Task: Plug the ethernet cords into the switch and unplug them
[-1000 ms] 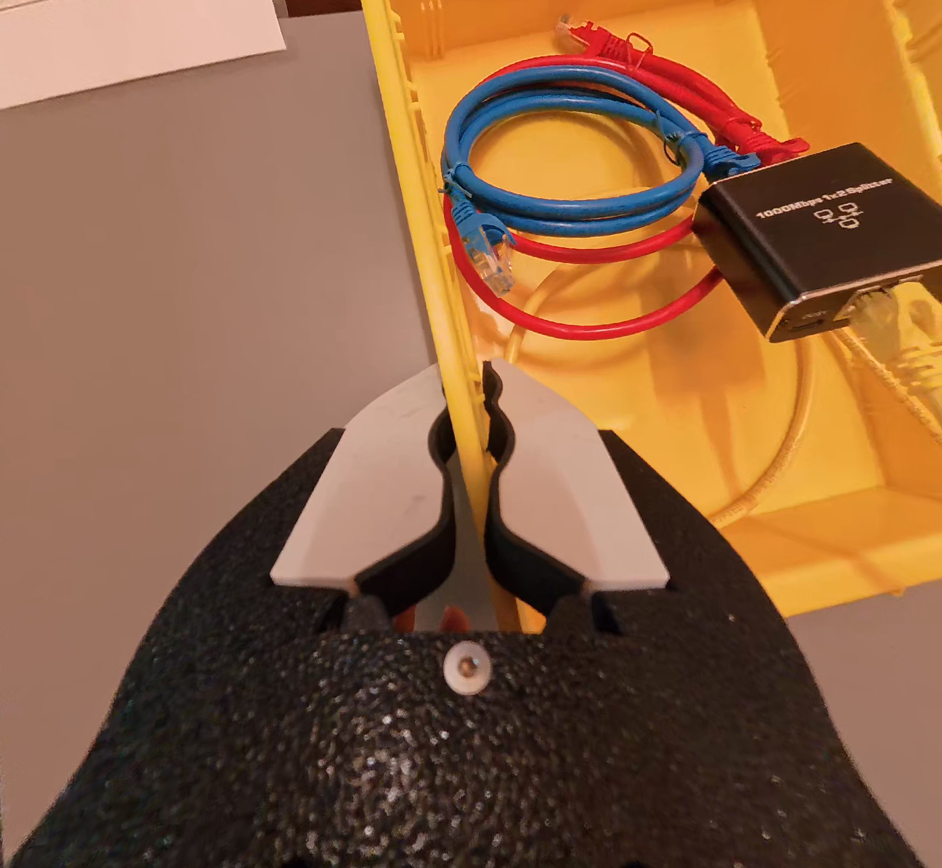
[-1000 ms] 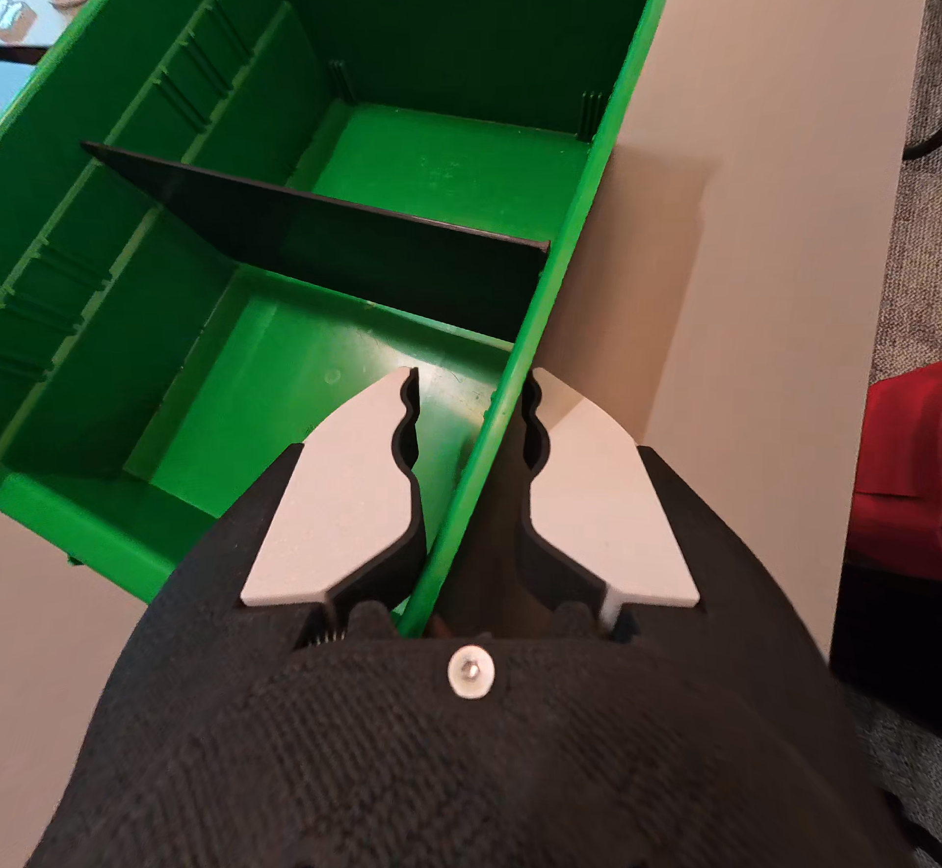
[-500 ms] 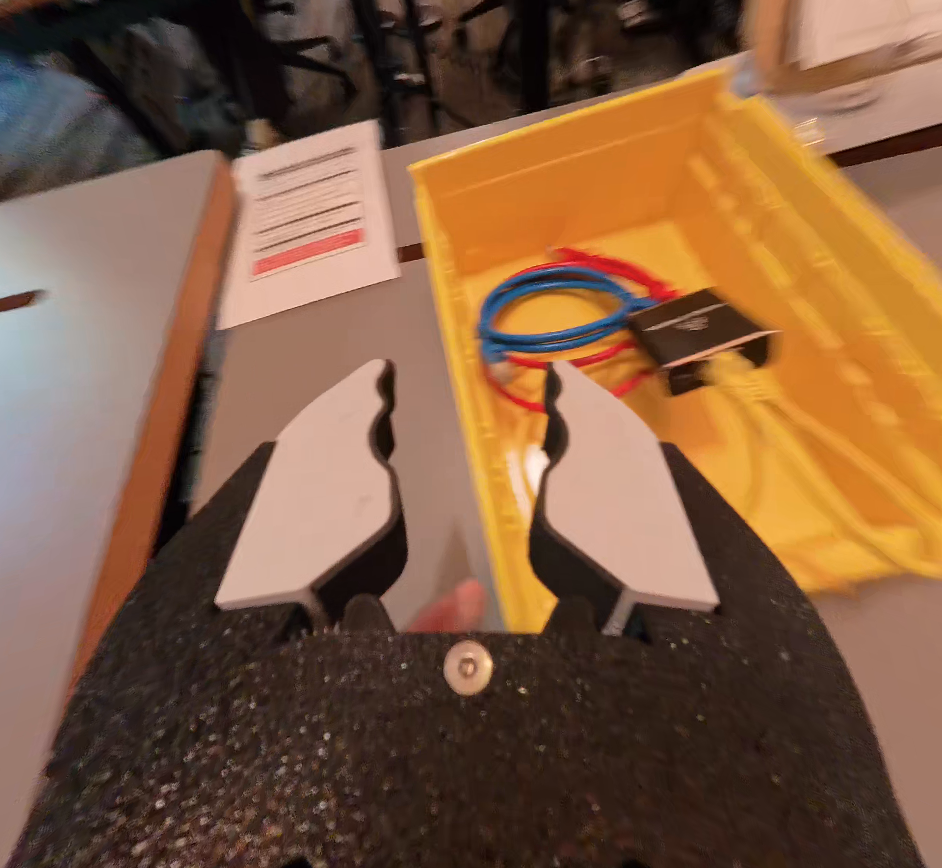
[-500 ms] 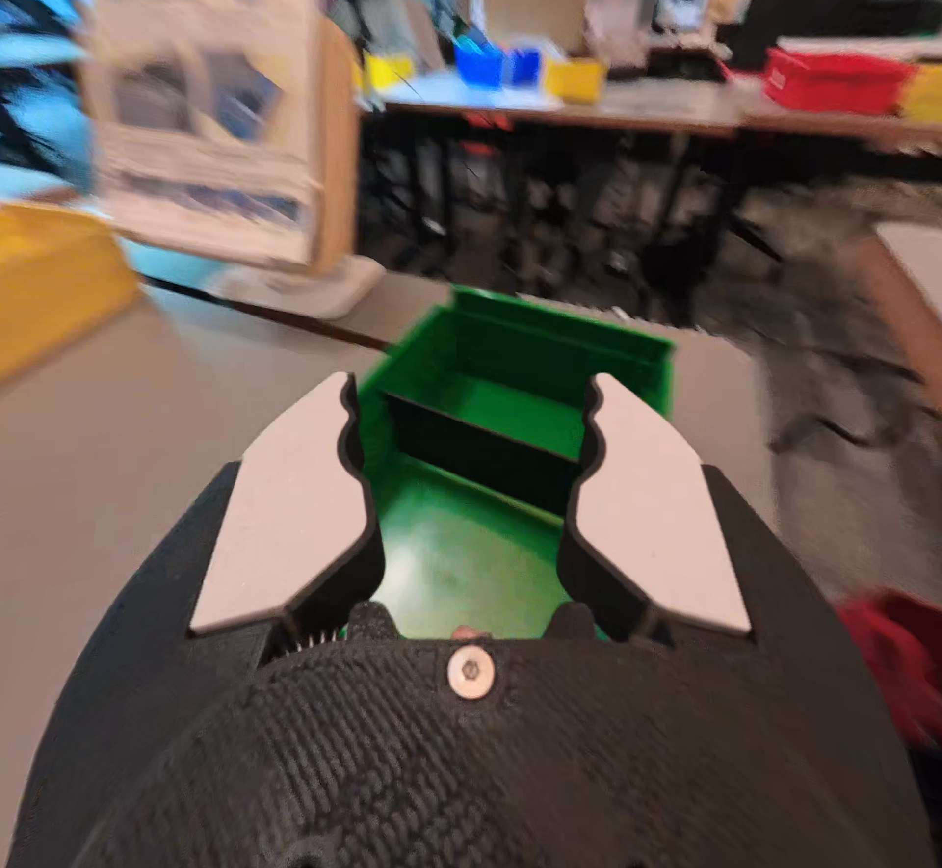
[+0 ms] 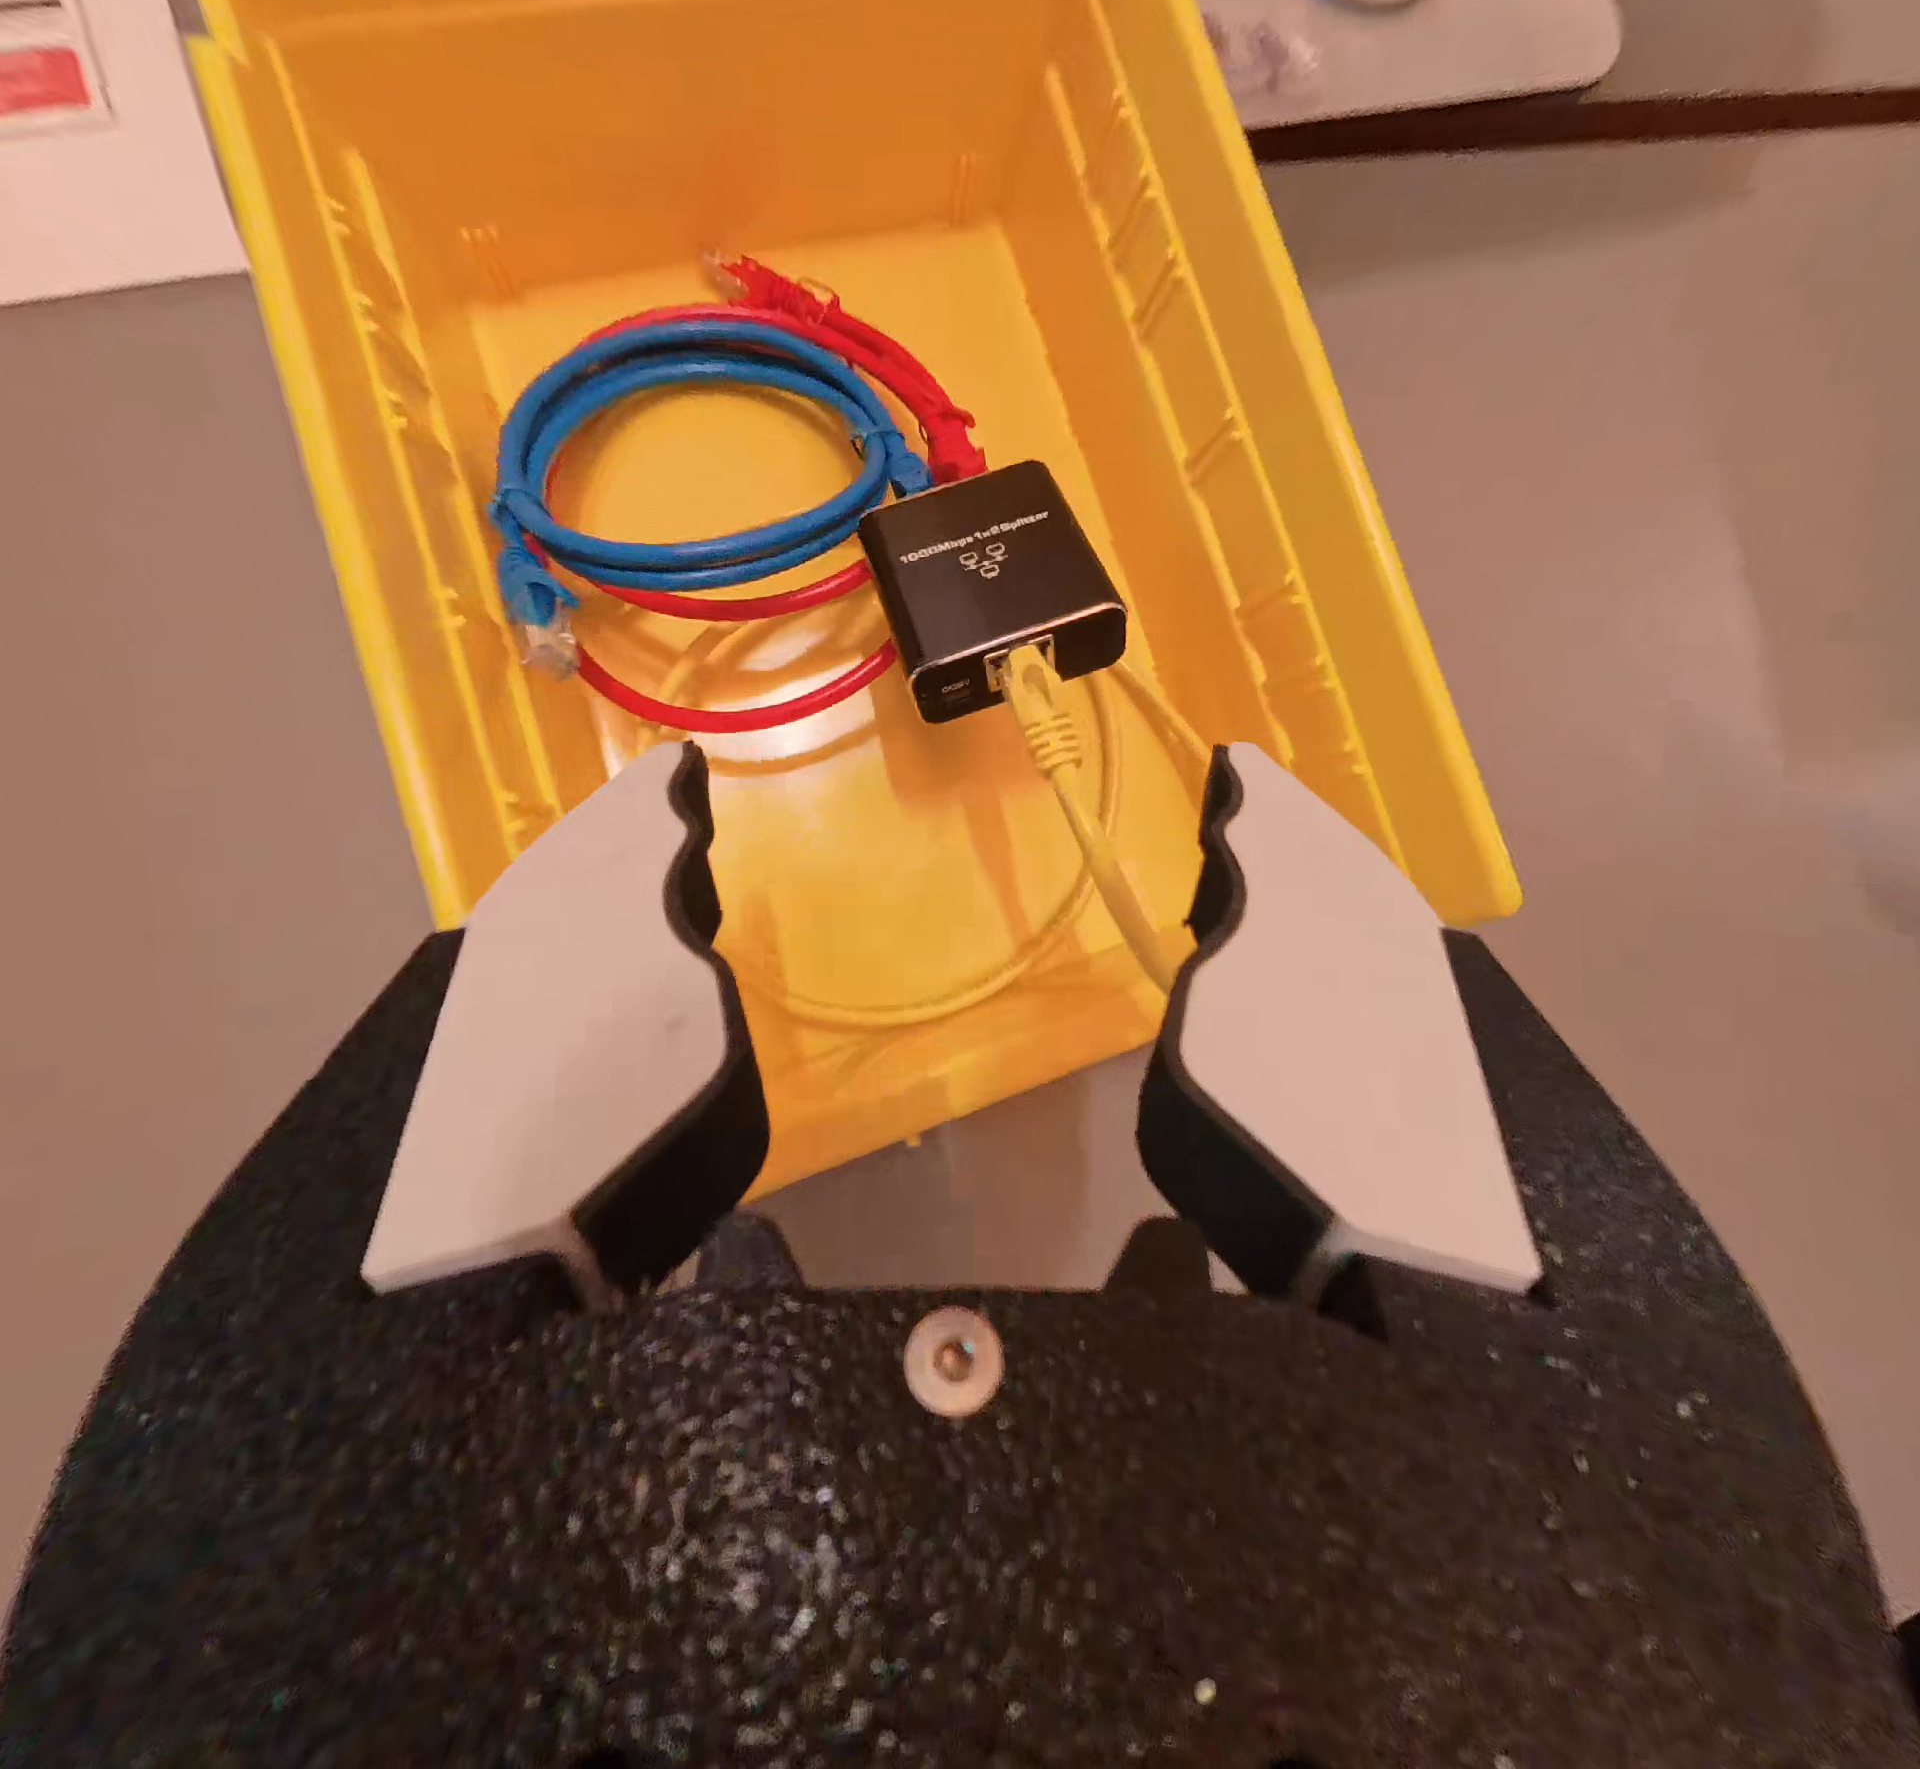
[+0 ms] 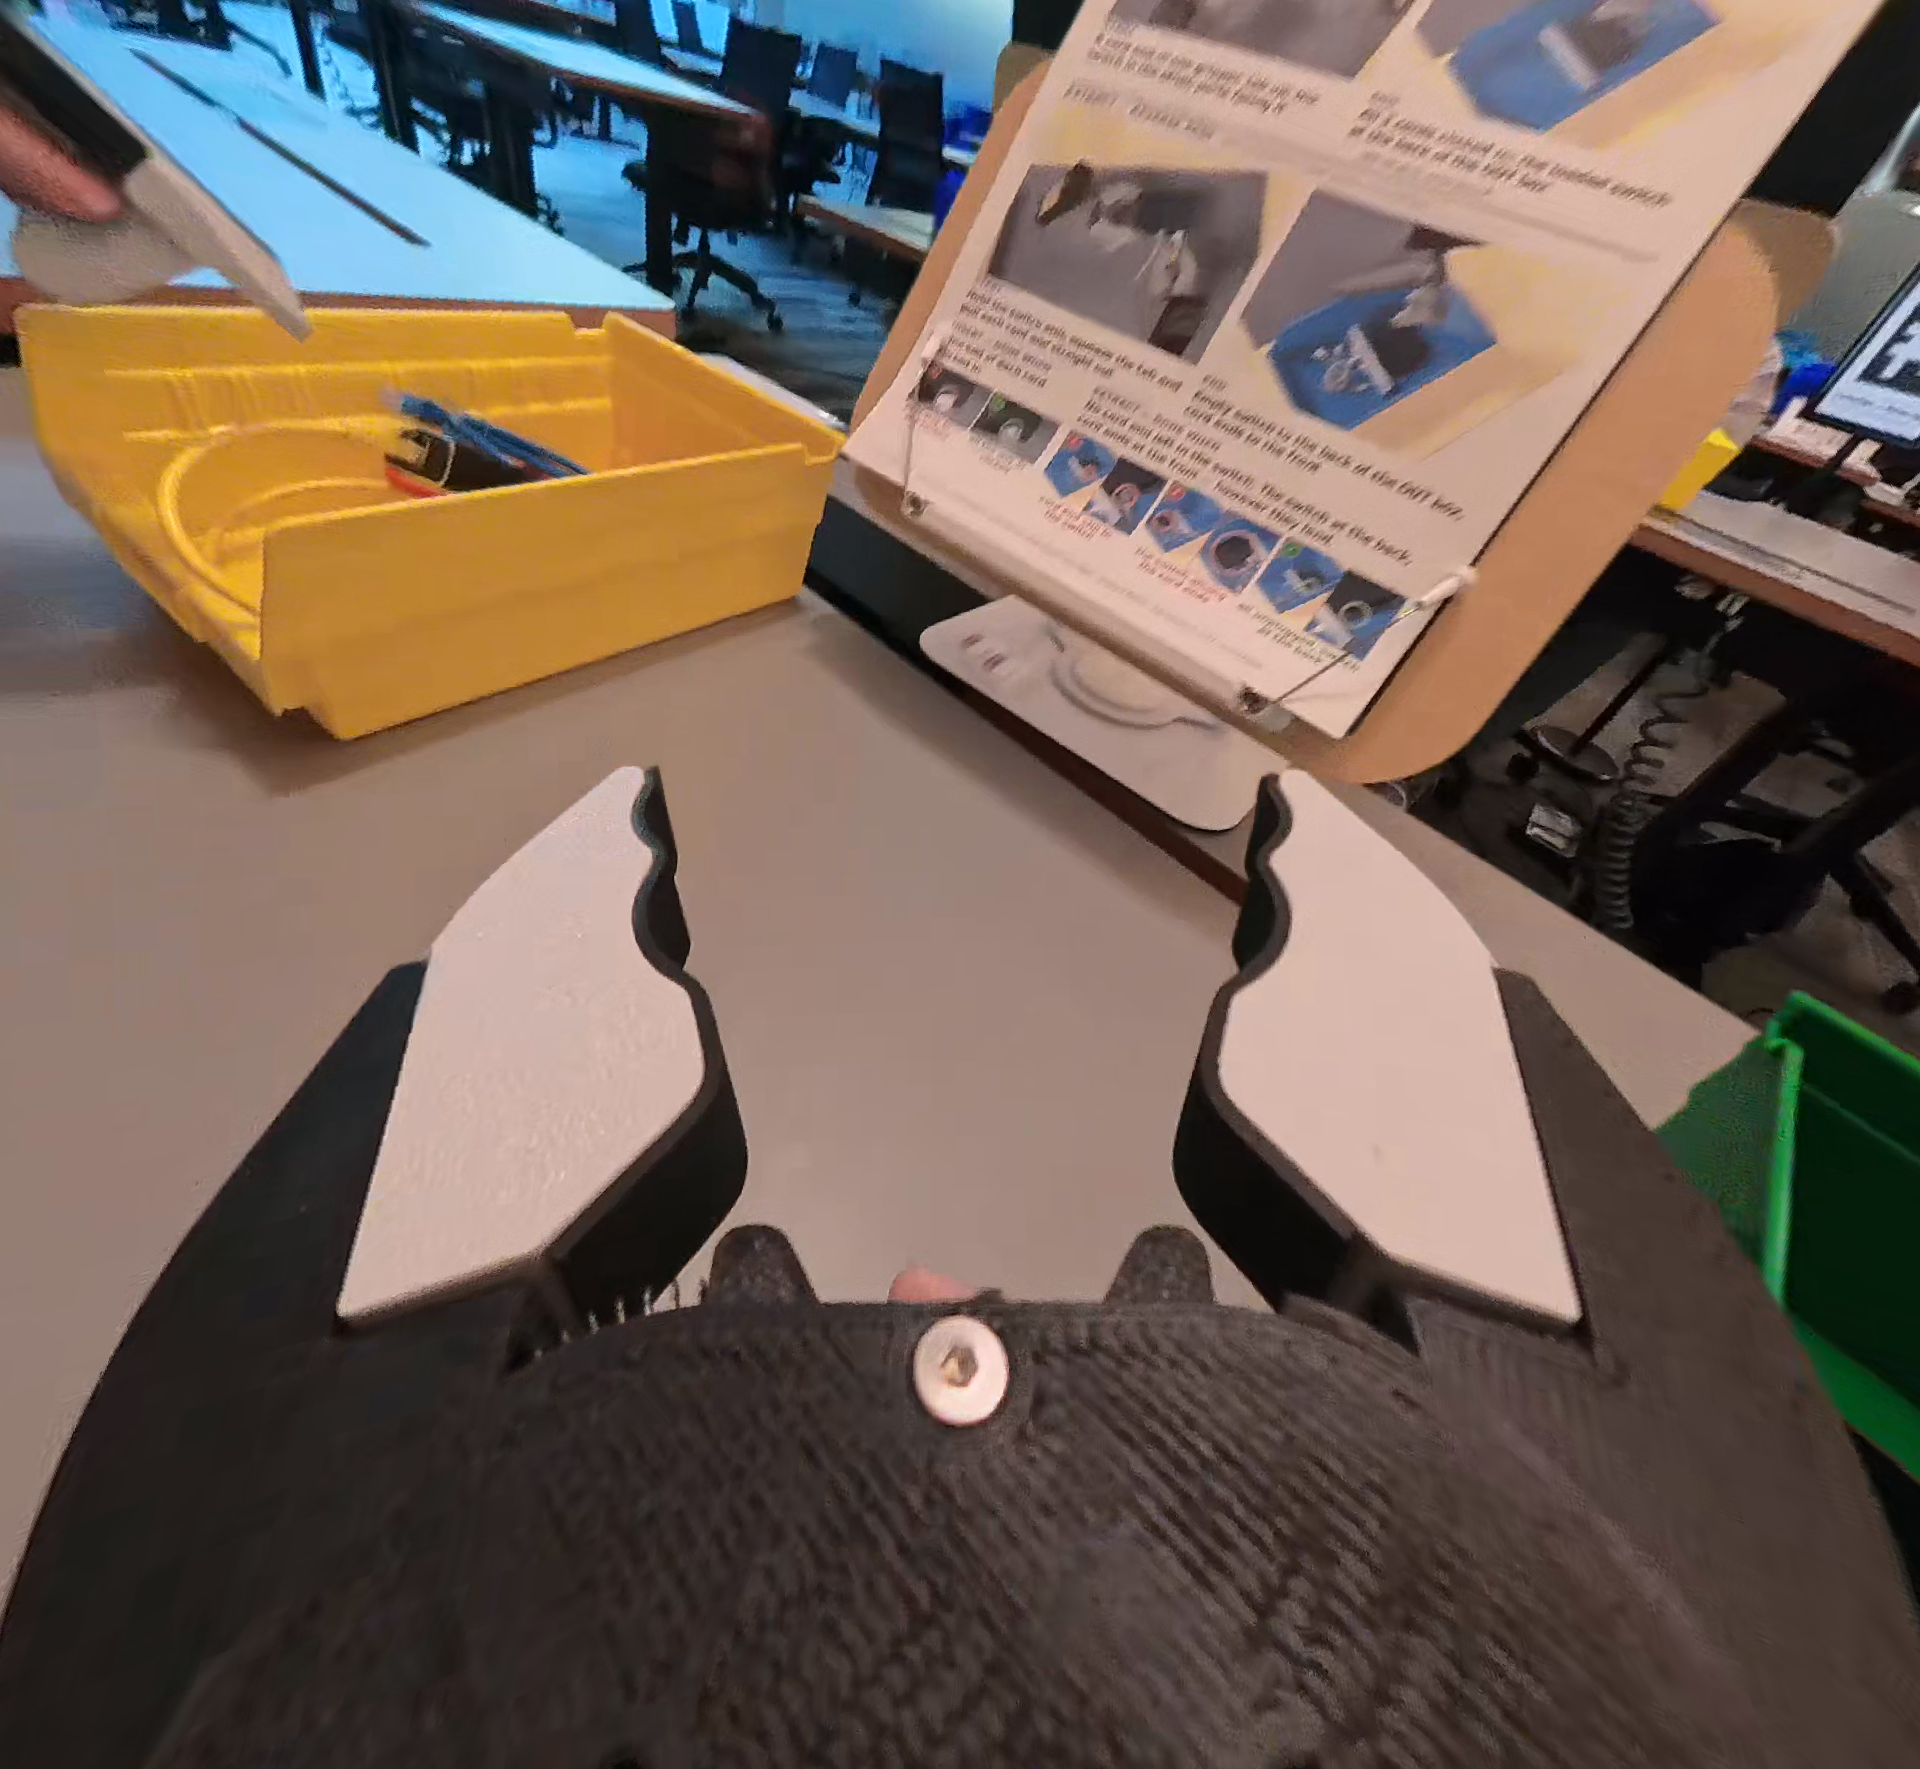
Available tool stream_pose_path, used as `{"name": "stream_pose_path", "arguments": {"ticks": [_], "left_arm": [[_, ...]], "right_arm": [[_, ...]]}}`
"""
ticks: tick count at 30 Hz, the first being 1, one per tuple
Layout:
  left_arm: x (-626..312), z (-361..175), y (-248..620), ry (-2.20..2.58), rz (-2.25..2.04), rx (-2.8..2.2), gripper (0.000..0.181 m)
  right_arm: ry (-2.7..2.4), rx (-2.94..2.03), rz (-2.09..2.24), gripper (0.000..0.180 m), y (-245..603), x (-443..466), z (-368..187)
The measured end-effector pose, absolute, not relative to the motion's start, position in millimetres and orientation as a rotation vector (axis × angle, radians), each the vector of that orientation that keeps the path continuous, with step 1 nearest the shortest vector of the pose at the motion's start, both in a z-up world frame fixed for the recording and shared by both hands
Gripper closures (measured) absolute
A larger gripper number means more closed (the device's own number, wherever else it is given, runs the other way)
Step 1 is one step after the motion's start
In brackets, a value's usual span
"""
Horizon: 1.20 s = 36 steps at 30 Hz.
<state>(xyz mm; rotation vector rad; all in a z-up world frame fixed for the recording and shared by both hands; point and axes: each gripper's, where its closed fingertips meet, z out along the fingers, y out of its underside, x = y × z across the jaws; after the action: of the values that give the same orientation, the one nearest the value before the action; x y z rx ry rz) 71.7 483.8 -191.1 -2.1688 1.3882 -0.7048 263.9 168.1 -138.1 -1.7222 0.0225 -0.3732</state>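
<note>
Grey table (image 6: 935,940); left tool (image 5: 951,763) wide apart above yellow bin (image 5: 644,109), right tool (image 6: 961,784) likewise, both empty.

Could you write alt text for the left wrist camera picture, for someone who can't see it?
An open two-finger left gripper hovers over a yellow plastic bin holding a small black switch box. A yellow ethernet cord is plugged into its near side; coiled blue and red cords lie beside it.

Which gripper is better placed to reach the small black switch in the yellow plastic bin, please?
Left. The left gripper hangs open just above the yellow plastic bin, near the small black switch; the right gripper faces bare table, farther away.
</note>
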Motion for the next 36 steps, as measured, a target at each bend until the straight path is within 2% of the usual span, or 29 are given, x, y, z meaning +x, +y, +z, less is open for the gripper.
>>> {"name": "stream_pose_path", "arguments": {"ticks": [11,12,14,18,22,28,36], "left_arm": [[117.0,-260.6,487.6,1.376,-0.460,-2.583,0.090],[118.7,-266.6,486.0,1.382,-0.461,-2.598,0.092],[123.1,-274.0,484.9,1.393,-0.487,-2.581,0.117],[115.6,-282.8,487.1,1.554,-0.360,-2.438,0.118],[116.7,-253.5,490.8,1.580,-0.364,-2.250,0.119],[107.4,-167.2,469.5,1.610,-0.475,-1.946,0.119],[82.3,-70.8,358.1,1.806,-0.721,-1.458,0.119]], "right_arm": [[0.086,-1.693,-0.158,0.081,169.8,253.1,-159.0],[0.094,-1.696,-0.161,0.080,170.0,254.6,-161.1],[0.096,-1.704,-0.153,0.080,170.7,255.1,-164.8],[0.096,-1.703,-0.102,0.084,171.9,252.5,-169.2],[0.095,-1.712,-0.077,0.085,172.3,251.9,-172.2],[0.046,-1.690,-0.054,0.090,175.5,239.1,-165.4],[-0.142,-1.593,0.131,0.093,184.8,172.0,-133.7]]}}
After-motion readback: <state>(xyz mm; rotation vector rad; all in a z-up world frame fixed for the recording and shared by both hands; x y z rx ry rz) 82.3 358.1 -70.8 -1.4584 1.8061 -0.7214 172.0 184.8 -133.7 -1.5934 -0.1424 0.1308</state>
